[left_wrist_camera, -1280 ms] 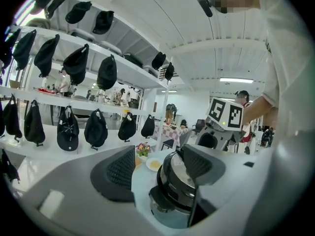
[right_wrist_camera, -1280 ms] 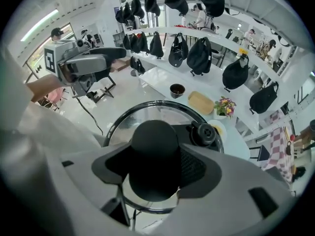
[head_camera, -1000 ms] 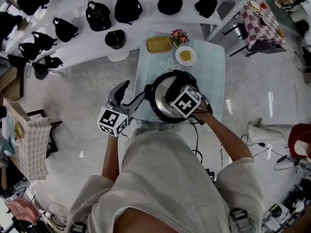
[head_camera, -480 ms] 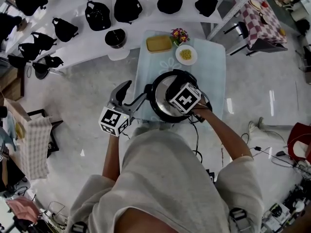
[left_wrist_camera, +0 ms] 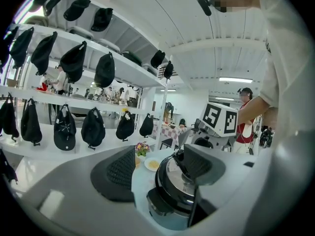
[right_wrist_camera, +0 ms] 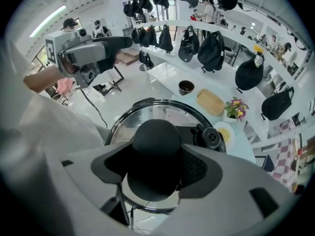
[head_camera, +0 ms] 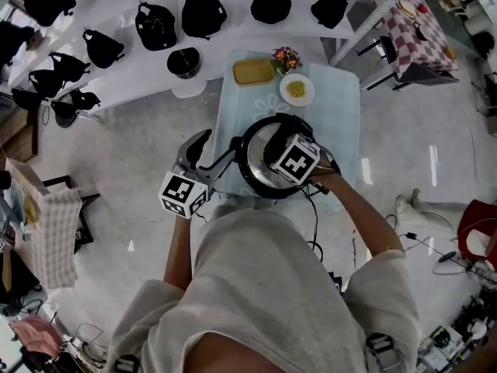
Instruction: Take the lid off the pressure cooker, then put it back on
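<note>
The pressure cooker (head_camera: 256, 162) stands on a pale blue table (head_camera: 342, 123), its steel lid (right_wrist_camera: 147, 114) seated on it. My right gripper (head_camera: 289, 162) points down over the lid. Its jaws close around the round black knob (right_wrist_camera: 156, 134), whose sides meet both pads (right_wrist_camera: 197, 166). My left gripper (head_camera: 217, 144) is held level at the cooker's left side with its jaws wide apart and nothing gripped. In the left gripper view the cooker (left_wrist_camera: 170, 195) and its black side handle (left_wrist_camera: 150, 205) lie low between those jaws.
At the table's far end lie a yellow tray (head_camera: 254, 71), a white plate of yellow food (head_camera: 297, 88) and a small flower bunch (head_camera: 286, 55). A black pot (head_camera: 184, 62) and several black bags (head_camera: 204, 10) sit on white shelves. A cable (head_camera: 314, 220) hangs off the near edge.
The marker cube on my right gripper has turned slightly over the lid. The left gripper and the cooker have stayed where they were.
</note>
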`<state>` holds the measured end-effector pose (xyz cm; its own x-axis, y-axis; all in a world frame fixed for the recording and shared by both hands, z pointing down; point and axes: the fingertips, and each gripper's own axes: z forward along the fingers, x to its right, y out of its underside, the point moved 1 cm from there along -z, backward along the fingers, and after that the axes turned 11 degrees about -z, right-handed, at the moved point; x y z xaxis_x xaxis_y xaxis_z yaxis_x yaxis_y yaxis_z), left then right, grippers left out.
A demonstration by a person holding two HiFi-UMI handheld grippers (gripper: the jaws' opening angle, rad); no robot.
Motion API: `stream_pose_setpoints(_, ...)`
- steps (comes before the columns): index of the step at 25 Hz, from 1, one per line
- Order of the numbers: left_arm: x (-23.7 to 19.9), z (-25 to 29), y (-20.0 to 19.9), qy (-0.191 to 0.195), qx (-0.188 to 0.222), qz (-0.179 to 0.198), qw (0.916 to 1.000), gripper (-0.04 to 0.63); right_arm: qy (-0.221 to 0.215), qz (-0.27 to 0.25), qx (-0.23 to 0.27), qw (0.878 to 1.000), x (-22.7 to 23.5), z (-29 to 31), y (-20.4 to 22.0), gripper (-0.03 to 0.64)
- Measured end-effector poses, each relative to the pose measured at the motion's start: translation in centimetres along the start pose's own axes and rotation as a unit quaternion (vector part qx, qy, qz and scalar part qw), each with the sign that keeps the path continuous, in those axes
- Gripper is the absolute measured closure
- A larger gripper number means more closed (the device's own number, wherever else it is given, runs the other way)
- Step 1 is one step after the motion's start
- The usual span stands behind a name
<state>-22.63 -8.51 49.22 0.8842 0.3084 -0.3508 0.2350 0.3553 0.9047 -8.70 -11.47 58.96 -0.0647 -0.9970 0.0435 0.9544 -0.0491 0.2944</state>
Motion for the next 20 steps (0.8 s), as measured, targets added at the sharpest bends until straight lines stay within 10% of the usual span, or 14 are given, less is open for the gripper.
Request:
stream_pose_setpoints(8, -0.1, -0.1, -0.1, -0.004, 0.002, 0.001, 1.0, 0.288, -0.045, -0.187, -0.044, 0.98, -1.3, 0.4, 0.0, 0.334)
stream_pose_setpoints(20, 0.1, 0.2, -0.3, -0.002, 0.005, 0.004, 1.0, 0.288, -0.046, -0.192, -0.037, 0.98, -1.4, 0.5, -0.2, 0.33)
